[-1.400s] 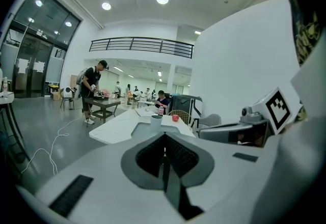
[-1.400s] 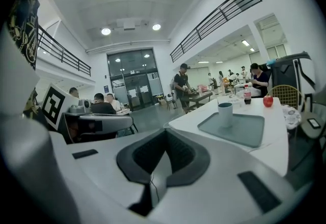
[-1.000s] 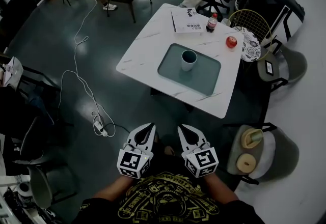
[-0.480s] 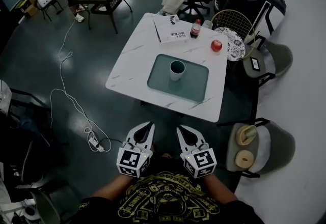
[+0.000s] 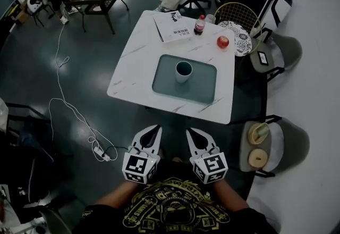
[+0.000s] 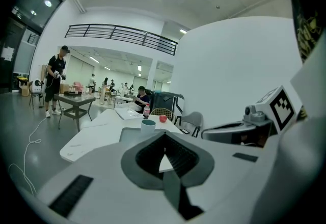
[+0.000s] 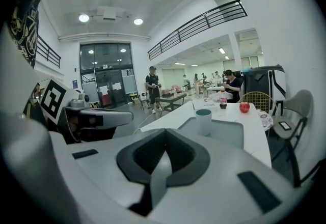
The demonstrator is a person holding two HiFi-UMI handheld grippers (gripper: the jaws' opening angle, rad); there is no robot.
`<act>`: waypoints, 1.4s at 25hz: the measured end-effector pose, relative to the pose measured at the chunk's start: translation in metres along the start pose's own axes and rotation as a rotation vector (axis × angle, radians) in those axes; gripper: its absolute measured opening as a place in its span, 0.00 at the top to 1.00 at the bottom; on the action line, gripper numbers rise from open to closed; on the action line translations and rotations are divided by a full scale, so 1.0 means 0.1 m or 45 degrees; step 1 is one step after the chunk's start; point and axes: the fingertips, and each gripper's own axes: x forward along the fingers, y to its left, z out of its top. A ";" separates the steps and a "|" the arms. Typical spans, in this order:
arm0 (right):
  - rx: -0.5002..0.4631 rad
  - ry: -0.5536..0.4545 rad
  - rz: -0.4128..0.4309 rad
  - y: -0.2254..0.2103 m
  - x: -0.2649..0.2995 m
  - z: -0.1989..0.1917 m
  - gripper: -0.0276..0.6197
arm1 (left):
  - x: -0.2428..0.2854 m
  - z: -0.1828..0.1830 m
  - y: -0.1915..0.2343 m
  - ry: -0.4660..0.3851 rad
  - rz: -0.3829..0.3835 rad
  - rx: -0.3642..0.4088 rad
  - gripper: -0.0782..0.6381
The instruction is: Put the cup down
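Both tongs sit low in the head view, left tongs (image 5: 154,130) and right tongs (image 5: 192,133) side by side, each clenched on nothing, tips pressed together. And the cup (image 5: 184,71)? Up at frame centre, standing upright on the teal tray (image 5: 204,83) on the white table (image 5: 133,65), well apart from both tongs, with floor between. Each gripper view shows it far off, just above the tips. The putting-down looks finished to me. As for handling, it reads as a stiff, smooth-walled cup, probably light; whether it's filled I can't tell. I'd pinch it across the wall around mid-height, one tong each side, keeping it upright, since those smooth sides could slip.
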 end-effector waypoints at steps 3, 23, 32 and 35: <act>0.001 0.005 -0.031 0.00 0.04 0.01 0.95 | 0.03 0.00 0.05 0.003 -0.023 0.000 0.88; -0.082 -0.008 -0.077 0.33 0.43 0.24 0.95 | -0.11 0.15 0.55 -0.081 -0.039 -0.017 0.88; -0.097 -0.011 -0.043 0.34 0.59 0.32 0.95 | -0.07 0.22 0.68 -0.098 -0.004 -0.018 0.88; -0.098 -0.009 -0.034 0.32 0.63 0.34 0.95 | -0.05 0.24 0.70 -0.099 0.002 -0.016 0.88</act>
